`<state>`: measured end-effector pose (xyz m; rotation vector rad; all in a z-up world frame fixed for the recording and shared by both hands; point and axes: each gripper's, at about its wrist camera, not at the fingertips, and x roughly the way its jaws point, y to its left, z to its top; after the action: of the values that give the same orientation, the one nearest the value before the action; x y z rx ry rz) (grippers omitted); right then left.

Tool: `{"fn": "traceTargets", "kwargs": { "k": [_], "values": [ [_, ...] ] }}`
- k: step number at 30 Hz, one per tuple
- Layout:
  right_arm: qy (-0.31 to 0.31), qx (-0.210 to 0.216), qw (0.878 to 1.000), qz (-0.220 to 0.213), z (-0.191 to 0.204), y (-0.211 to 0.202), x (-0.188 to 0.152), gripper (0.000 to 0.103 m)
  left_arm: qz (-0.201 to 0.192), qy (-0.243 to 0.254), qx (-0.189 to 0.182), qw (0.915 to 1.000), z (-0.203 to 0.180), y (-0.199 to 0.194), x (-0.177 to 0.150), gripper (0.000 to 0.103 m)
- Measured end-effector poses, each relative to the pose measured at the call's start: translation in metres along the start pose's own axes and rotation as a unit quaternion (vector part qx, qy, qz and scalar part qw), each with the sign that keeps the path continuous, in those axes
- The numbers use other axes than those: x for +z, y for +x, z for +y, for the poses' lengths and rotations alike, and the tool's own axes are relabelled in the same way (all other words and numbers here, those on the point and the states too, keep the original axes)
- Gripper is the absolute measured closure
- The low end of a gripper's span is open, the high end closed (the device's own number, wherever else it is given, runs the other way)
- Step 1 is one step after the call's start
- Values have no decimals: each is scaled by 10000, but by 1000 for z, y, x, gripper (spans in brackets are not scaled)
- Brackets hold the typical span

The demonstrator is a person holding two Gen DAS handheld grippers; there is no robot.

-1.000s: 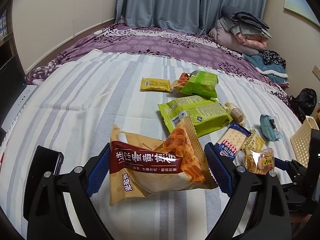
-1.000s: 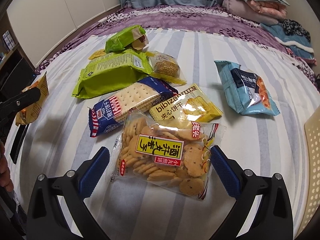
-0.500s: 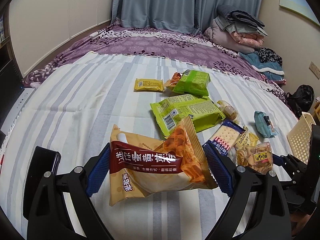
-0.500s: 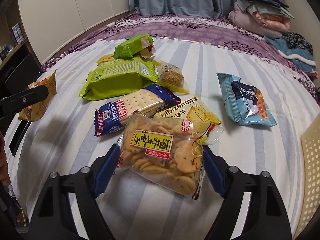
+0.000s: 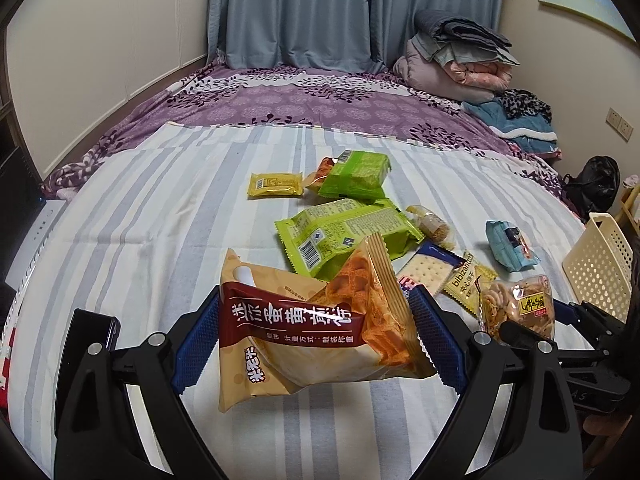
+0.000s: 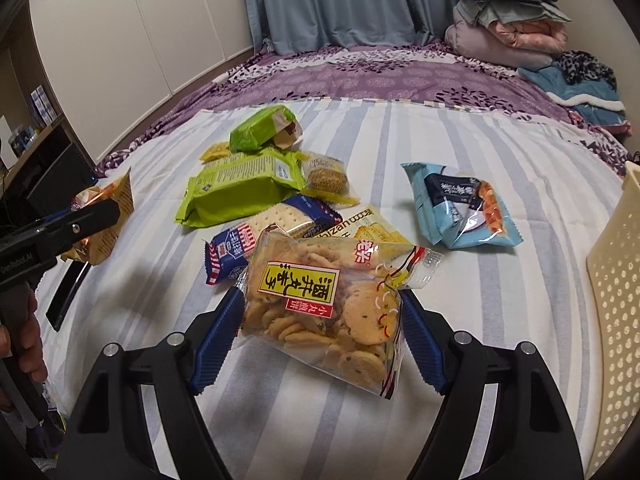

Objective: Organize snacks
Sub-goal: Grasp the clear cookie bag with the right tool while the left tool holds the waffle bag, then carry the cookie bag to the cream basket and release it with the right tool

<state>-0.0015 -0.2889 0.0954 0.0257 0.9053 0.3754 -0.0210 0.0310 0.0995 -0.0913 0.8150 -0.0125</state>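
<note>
Through the left wrist camera, my left tool (image 5: 316,344) angles down toward the bed (image 5: 160,216), its blue pads (image 5: 436,340) clamped on both sides of a tan snack bag with a dark red label (image 5: 304,328), which hangs clear of the striped sheet. Beyond it the other snacks lie scattered on the bed: a big green packet (image 5: 340,236), a smaller green pack (image 5: 356,174), a yellow packet (image 5: 275,185) and a blue cracker pack (image 5: 430,266). At the right edge my right tool (image 5: 532,316) carries a clear bag of round biscuits (image 5: 520,308), near a cream perforated basket (image 5: 600,268).

Through the right wrist camera, my right tool (image 6: 320,332) also tilts downward. Its jaws are closing and the pads press the biscuit bag (image 6: 324,304) from both sides, the bag lifted off the sheet. A light blue packet (image 6: 460,208) lies apart on the right, just short of the basket (image 6: 616,280). At the left, my left hand (image 6: 24,340) grips the handle of the left tool (image 6: 94,216), which holds the tan bag (image 6: 106,220) above the bed.
</note>
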Motion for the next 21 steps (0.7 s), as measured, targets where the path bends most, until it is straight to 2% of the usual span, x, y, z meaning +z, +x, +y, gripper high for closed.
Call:
{"fn": "traceTargets", "kwargs": {
  "k": [21],
  "values": [
    [444,-47,9954,-843,-34,-75,9,27,-195,645,1,9977,-50,-22,7,11]
  ]
}}
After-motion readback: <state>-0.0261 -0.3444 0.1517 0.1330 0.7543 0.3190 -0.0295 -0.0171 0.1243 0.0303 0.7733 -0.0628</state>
